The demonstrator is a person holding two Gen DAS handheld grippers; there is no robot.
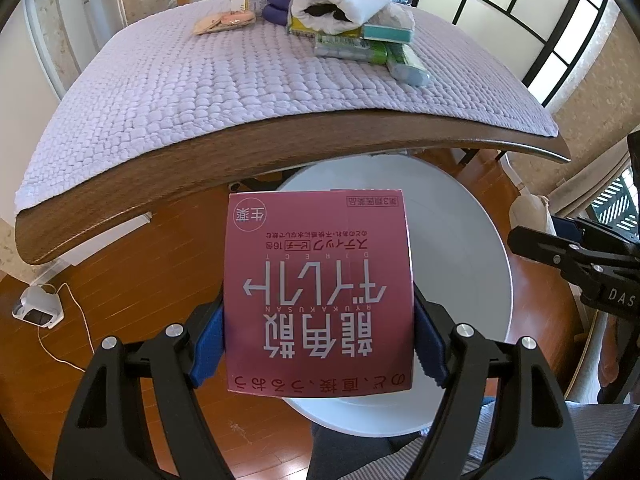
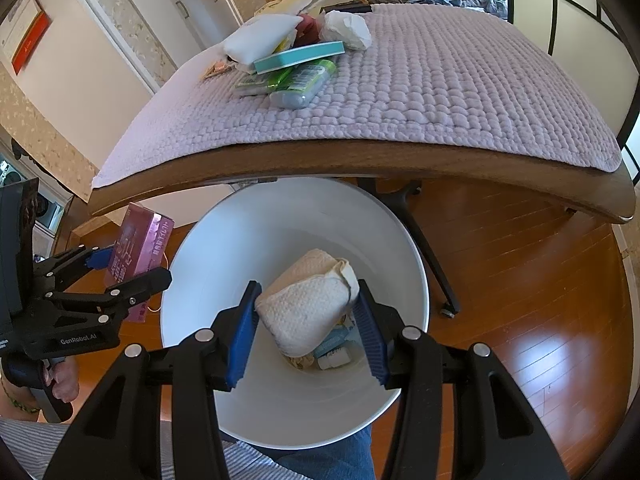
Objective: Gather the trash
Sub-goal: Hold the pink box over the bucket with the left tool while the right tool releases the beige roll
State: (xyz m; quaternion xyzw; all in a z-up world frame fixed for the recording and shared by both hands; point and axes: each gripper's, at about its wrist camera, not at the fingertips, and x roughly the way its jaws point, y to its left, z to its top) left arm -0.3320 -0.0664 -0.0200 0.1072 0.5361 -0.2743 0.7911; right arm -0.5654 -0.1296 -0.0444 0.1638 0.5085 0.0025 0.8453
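Right wrist view shows the right gripper pinching a soft, light paper wad over the white bin, while the left gripper squeezes a stiff, light pink box by its sides beside that bin.

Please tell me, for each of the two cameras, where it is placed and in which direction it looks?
Left wrist: on the left gripper, facing the table; it clamps the pink box.
Right wrist: on the right gripper, looking down into the white bin, gripping the paper wad.
Shared: table, bin, box.
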